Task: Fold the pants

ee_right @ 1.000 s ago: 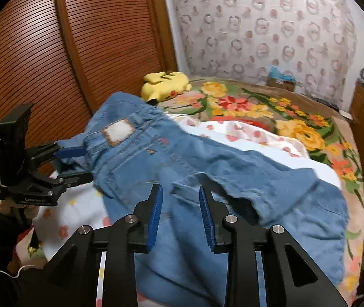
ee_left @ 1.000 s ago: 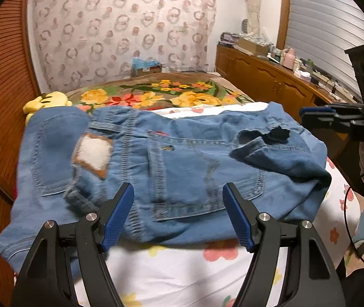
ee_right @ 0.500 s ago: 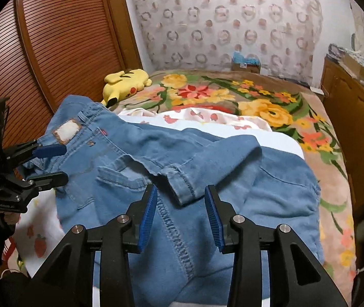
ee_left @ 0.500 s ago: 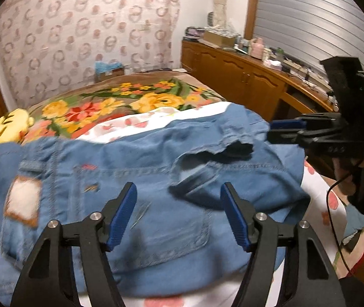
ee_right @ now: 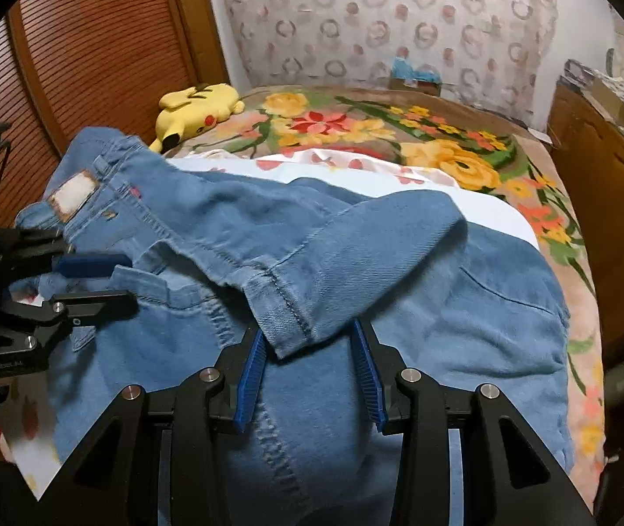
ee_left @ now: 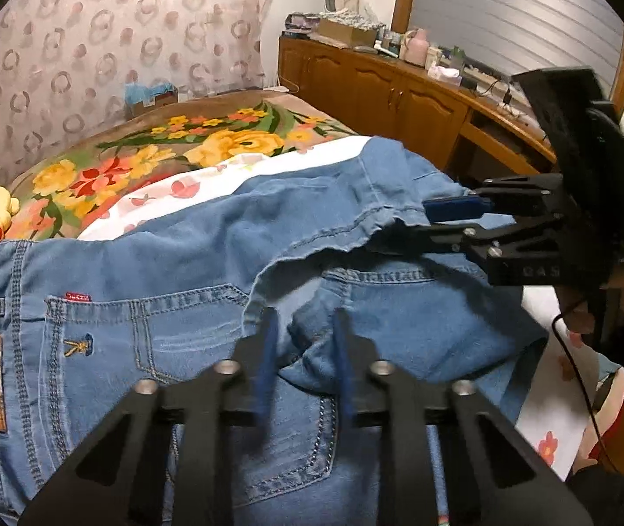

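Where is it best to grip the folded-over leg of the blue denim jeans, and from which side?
Probably at the stitched hem cuff of the blue denim jeans: its corner lies loose on top, between the fingers of the open right gripper. Come from the near edge, pointing toward the bed's head.

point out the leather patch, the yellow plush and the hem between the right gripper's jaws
leather patch (ee_right: 71,196): right wrist view, middle of the pale patch on the waistband.
yellow plush (ee_right: 195,107): right wrist view, its body.
hem (ee_right: 287,322): right wrist view, stitched cuff of the folded-over leg.
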